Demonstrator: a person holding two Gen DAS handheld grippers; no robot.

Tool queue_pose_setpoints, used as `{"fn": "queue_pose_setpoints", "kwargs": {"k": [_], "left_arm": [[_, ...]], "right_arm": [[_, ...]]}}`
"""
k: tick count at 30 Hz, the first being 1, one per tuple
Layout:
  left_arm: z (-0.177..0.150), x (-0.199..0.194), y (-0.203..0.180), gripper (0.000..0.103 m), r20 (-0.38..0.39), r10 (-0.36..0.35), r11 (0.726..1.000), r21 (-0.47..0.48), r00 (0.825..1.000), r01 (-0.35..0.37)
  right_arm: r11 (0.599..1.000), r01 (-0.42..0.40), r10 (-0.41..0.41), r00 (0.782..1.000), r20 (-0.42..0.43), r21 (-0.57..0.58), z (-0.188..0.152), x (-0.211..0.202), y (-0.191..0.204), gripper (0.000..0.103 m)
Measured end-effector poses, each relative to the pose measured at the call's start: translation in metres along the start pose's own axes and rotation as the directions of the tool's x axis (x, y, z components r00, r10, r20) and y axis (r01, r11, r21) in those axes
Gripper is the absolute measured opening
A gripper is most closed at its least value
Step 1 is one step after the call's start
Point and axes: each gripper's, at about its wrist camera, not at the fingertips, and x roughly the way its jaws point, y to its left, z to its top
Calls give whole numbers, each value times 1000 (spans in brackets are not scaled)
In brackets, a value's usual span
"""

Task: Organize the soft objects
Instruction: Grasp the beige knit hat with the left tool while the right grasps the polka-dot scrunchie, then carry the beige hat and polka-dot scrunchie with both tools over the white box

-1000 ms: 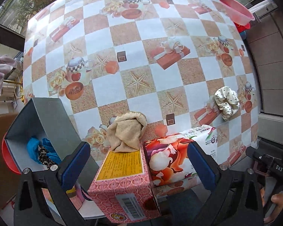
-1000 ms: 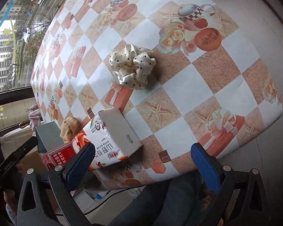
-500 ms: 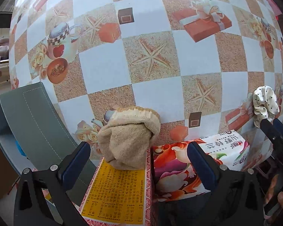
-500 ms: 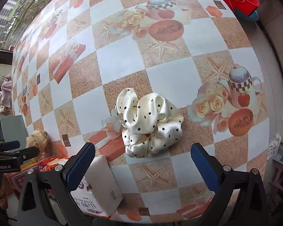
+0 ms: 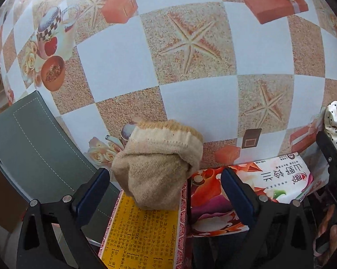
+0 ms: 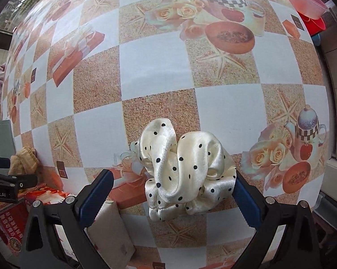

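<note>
A: What's under you?

B: A table (image 5: 114, 67) with a checkered cloth printed with starfish and teapots. At its left edge stands a grey bin (image 5: 33, 152).

A: And your left gripper (image 5: 164, 190)?

B: Its jaws are spread wide, holding nothing. The rolled beige sock (image 5: 157, 165) sits between the pads, its lower end on a red box (image 5: 146, 228); a flowered tissue pack (image 5: 246, 192) lies just beside that.

A: Your right gripper (image 6: 168, 197)?

B: Also wide open. The cream dotted scrunchie (image 6: 186, 172) lies on the cloth between the fingers; whether the right pad touches it, you can't tell.
</note>
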Motion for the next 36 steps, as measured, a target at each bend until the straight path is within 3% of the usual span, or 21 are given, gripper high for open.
{"fn": "queue_pose_setpoints", "kwargs": {"k": [1, 3, 8, 10, 12, 15, 20, 23, 29, 33, 36], "left_arm": [[1, 3, -1, 99, -23, -3, 1000, 1, 1000, 3], [8, 11, -1, 99, -68, -3, 1000, 3, 998, 4], [15, 25, -4, 92, -108, 23, 999, 44, 994, -18], [18, 25, -5, 82, -107, 31, 998, 52, 994, -25], [20, 26, -6, 46, -107, 17, 999, 51, 994, -11], [21, 22, -7, 26, -79, -8, 997, 77, 997, 14], [9, -4, -11, 21, 111, -46, 992, 121, 993, 32], [-2, -23, -13, 21, 229, -18, 991, 134, 973, -13], [-42, -55, -29, 21, 426, -21, 987, 153, 904, -49], [-73, -70, -40, 21, 500, -65, 983, 182, 864, -31], [-82, -87, -40, 21, 520, -108, 976, 217, 847, -8]], "right_arm": [[1000, -1, 1, 1000, -2, -2, -1, 1, 0, 100], [1000, 0, 0, 1000, -9, -1, -3, 3, -1, 81], [1000, -2, 2, 1000, 11, 6, -4, 0, -10, 59], [999, -31, 30, 999, 20, 18, -4, -4, -15, 49], [998, -46, 44, 998, 34, 34, -4, -10, -27, 46], [996, -70, 68, 996, 51, 53, -6, -17, -36, 43], [991, -110, 104, 991, 81, 79, -5, -34, -50, 42], [986, -132, 123, 988, 92, 100, -8, -43, -57, 42], [980, -159, 146, 983, 109, 121, -26, -60, -66, 42], [971, -190, 172, 978, 120, 149, -33, -66, -58, 42], [967, -204, 185, 974, 129, 155, -41, -72, -54, 42]]}}
